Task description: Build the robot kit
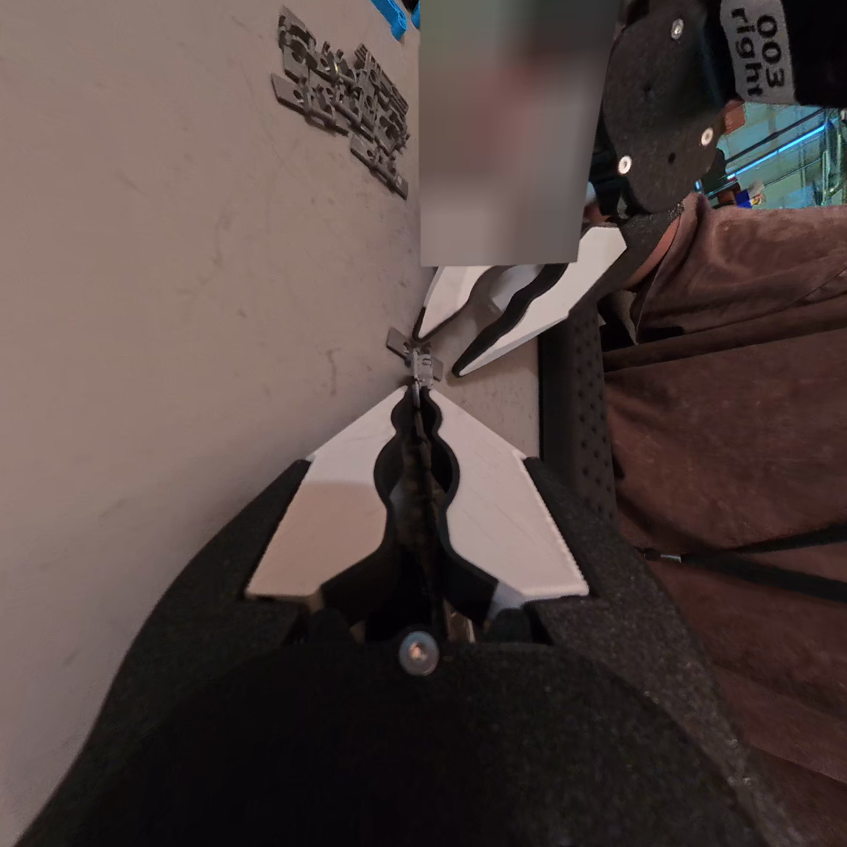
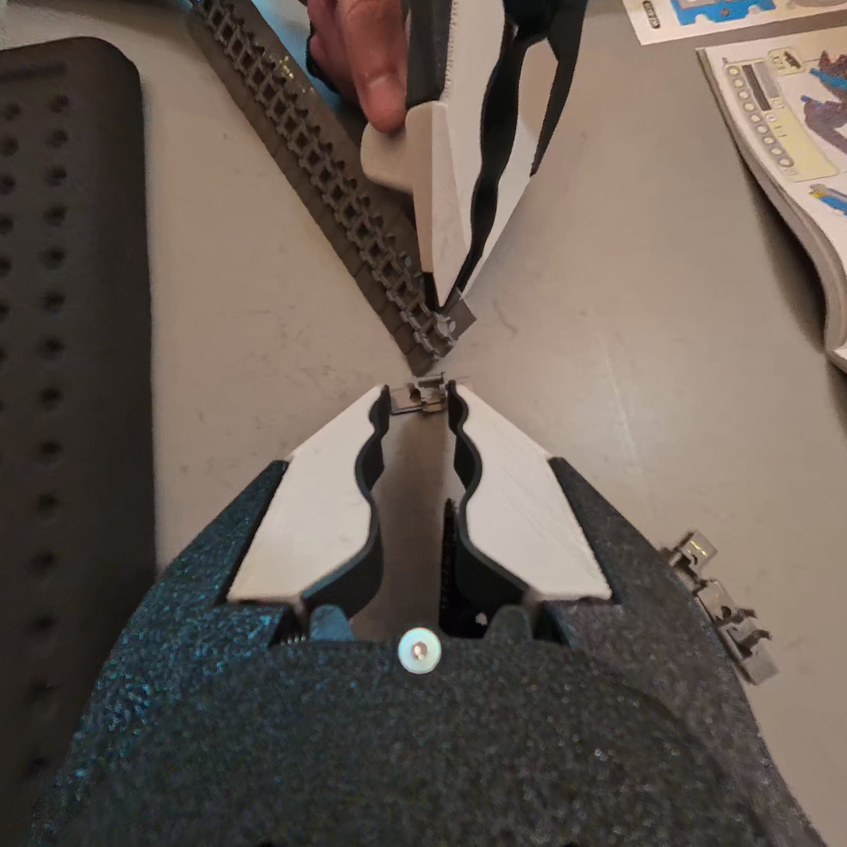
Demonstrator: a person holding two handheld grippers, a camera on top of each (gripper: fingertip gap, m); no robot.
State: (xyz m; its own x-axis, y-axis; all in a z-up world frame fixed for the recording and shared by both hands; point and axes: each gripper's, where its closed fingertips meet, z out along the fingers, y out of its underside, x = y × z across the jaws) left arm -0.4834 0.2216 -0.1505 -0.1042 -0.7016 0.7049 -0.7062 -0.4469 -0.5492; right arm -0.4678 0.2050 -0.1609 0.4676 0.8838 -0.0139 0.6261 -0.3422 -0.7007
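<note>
Grey single track link sits pinched across the right gripper tips, just short of the chain end. Beyond, left gripper clamps the long grey track chain. Advice: keep both ends level, hinges aligned.

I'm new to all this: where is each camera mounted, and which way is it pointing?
Left wrist view: sits on the left gripper and looks along its fingers, shut on a grey track strip, across the table toward the right gripper. The person's brown clothing shows.
Right wrist view: sits on the right gripper and looks along its fingers, shut on a grey link, toward the left gripper. A hand shows.
Shared: both grippers, track strip, grey link and table, seen from opposite sides.
</note>
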